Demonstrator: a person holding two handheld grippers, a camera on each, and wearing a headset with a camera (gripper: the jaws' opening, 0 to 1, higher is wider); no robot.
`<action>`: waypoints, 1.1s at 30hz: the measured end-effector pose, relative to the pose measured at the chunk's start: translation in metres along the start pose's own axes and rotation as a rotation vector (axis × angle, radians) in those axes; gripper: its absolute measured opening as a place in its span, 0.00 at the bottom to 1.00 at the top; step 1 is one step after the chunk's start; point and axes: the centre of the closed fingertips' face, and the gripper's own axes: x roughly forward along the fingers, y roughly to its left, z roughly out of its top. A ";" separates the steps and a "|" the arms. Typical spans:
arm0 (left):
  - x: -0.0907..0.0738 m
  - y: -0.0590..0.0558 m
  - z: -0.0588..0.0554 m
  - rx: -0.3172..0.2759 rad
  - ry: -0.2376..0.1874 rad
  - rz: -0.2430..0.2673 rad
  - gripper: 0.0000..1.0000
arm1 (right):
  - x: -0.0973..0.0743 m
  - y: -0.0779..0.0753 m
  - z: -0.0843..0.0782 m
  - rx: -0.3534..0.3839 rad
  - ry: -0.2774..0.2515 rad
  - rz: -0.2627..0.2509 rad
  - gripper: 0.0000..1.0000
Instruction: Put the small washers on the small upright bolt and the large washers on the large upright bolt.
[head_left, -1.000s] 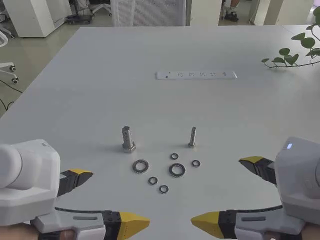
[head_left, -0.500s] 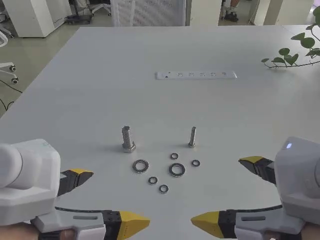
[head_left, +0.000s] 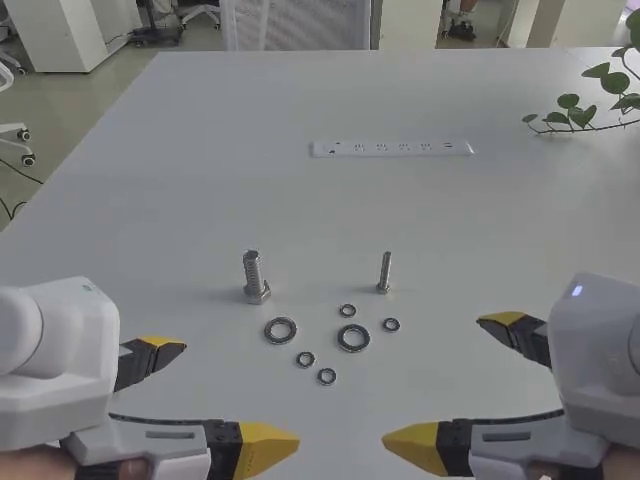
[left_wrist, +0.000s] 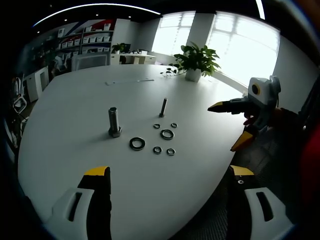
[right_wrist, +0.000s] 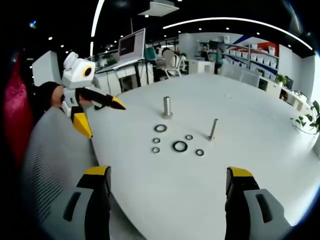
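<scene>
Near the middle of the white table (head_left: 420, 220), the large upright bolt (head_left: 255, 277) stands on its head at the left and the small upright bolt (head_left: 385, 272) at the right, well apart, both bare of washers. Just in front of them six rings lie flat and loose: two large washers (head_left: 281, 330), one close to the large bolt and the other nearer the small one, and four small washers (head_left: 347, 311) scattered around them, none touching another as far as I can tell. The sorting looks not yet begun. Closer to the person, the left gripper (head_left: 212, 395) and the right gripper (head_left: 437, 382) hover by the near edge, each with its yellow-tipped jaws spread wide and nothing between them, well short of the washers. Farther off lie a white power strip (head_left: 390, 149) and a leafy plant (head_left: 590, 105) at the right edge. Trouble would likely come from the washers' thinness: flat on a smooth top, one may skid away from closing jaw tips and knock its neighbours. The slender bolt, free-standing, could topple if a washer comes down off-centre. A large washer would also slip over the small bolt, so a mis-sort is easy.
</scene>
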 end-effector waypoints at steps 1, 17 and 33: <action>0.000 0.000 0.000 -0.001 0.001 0.000 0.97 | 0.000 0.000 0.000 -0.001 0.003 0.000 0.97; 0.002 0.000 -0.001 0.000 0.003 -0.001 0.97 | 0.001 0.000 -0.003 -0.006 0.011 0.003 0.96; 0.000 0.000 -0.001 0.001 0.001 0.001 0.97 | 0.001 0.002 -0.002 -0.005 0.010 0.005 0.96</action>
